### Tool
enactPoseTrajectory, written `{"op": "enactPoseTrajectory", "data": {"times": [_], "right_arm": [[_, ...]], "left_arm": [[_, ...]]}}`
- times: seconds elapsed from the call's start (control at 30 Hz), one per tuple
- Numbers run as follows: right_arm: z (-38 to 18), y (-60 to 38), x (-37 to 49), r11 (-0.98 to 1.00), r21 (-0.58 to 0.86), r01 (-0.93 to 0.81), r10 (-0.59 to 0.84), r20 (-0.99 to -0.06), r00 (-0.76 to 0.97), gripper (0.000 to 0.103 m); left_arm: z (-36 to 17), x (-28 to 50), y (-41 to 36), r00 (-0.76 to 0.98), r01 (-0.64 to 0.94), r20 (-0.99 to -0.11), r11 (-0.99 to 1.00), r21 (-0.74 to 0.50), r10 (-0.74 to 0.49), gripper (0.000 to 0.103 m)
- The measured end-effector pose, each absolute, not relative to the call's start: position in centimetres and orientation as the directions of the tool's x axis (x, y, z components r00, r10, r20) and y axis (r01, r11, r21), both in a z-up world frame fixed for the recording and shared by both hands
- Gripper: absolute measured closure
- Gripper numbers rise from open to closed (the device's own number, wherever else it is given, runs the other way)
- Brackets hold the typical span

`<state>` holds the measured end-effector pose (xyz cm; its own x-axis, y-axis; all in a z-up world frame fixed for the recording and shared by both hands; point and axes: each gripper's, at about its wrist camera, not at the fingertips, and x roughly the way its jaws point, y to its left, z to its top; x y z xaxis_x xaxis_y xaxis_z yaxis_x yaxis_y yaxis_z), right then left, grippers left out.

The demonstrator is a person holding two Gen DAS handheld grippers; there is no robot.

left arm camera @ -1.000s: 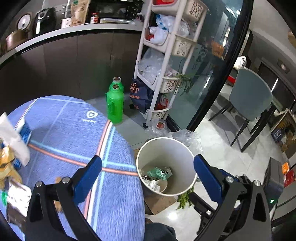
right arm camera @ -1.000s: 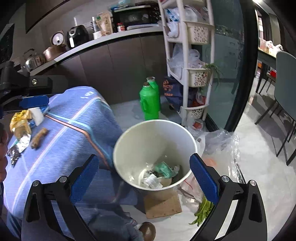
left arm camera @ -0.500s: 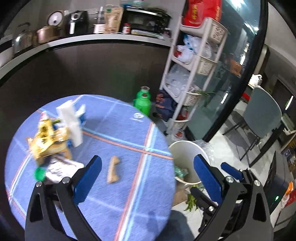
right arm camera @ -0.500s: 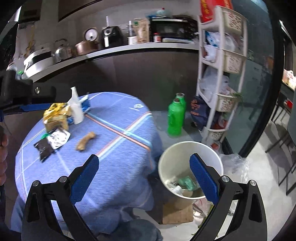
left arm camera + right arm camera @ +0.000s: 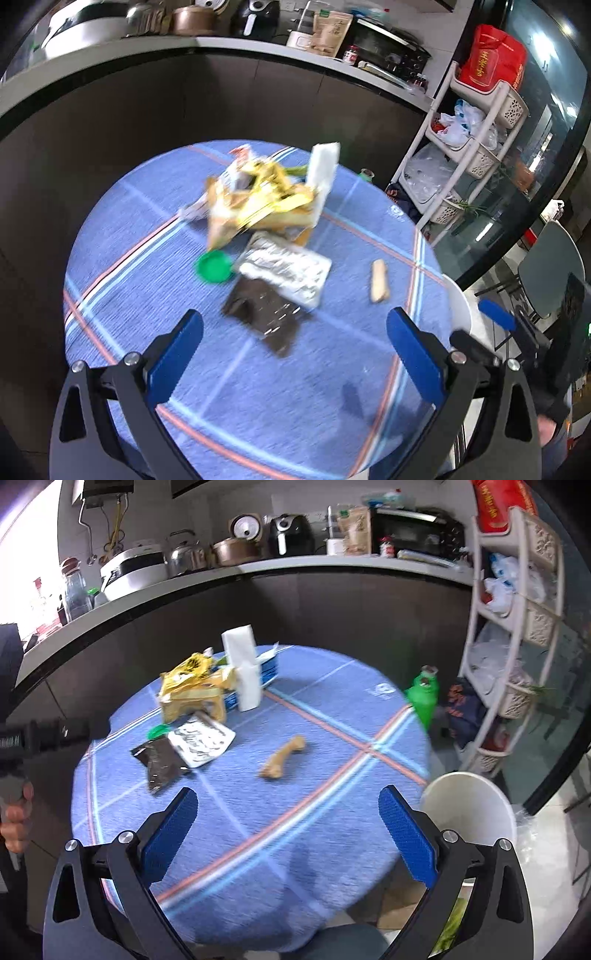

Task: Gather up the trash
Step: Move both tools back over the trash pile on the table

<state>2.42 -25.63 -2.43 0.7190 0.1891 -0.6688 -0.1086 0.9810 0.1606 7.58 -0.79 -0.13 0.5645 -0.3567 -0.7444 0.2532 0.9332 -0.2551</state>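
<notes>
On table (image 5: 122,266), left wrist view: trash clustered near centre. Yellow wrapper (image 5: 255,199) heaped at far side of pile; white carton (image 5: 323,170) upright, touching wrapper's right edge. Silver packet (image 5: 286,269) just this side of wrapper, green lid (image 5: 214,266) touching packet's left corner, dark packet (image 5: 264,314) partly under packet's near edge. Bone (image 5: 379,281) alone, right of packet, apart from pile. Left gripper (image 5: 293,350) above table's near half, fingers spread wide, nothing between them. Image blurred.

Over table's near edge, right wrist view: right gripper (image 5: 286,836) released, fingers wide apart, empty. Bone (image 5: 282,757) near table centre. Pile left of bone: wrapper (image 5: 186,679), carton (image 5: 243,672) upright, silver packet (image 5: 201,740), dark packet (image 5: 159,758). Bin (image 5: 471,808) on floor, just beside table's right edge. Green bottle (image 5: 424,694) on floor beyond table's right side.
</notes>
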Motion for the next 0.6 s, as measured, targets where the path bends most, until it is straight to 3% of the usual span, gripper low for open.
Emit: {"op": "enactPoseTrajectory", "data": {"times": [0.2,0.27,0.37,0.6], "right_arm": [[-3.9,-22.4,4.8,0.959,0.226,-0.171,0.282,-0.693,0.664,0.013],[-4.3,-21.4,5.5,0.958,0.212,-0.191,0.285,-0.707,0.647,0.026],[-4.9,-20.5,6.5,0.955,0.208,-0.211,0.295,-0.726,0.621,0.034],[-5.3,-18.8,10.3,0.92,0.18,-0.348,0.362,-0.732,0.577,0.034]], "left_arm": [[-2.2,7.7,1.9,0.538,0.241,-0.754,0.926,-0.29,-0.376,0.004],[-2.6,7.9,2.4,0.533,0.238,-0.755,0.924,-0.299,-0.382,0.006],[-3.1,8.5,2.3,0.516,0.253,-0.754,0.913,-0.32,-0.407,0.016],[-4.8,10.2,2.3,0.453,0.259,-0.767,0.89,-0.375,-0.454,0.03]]}}
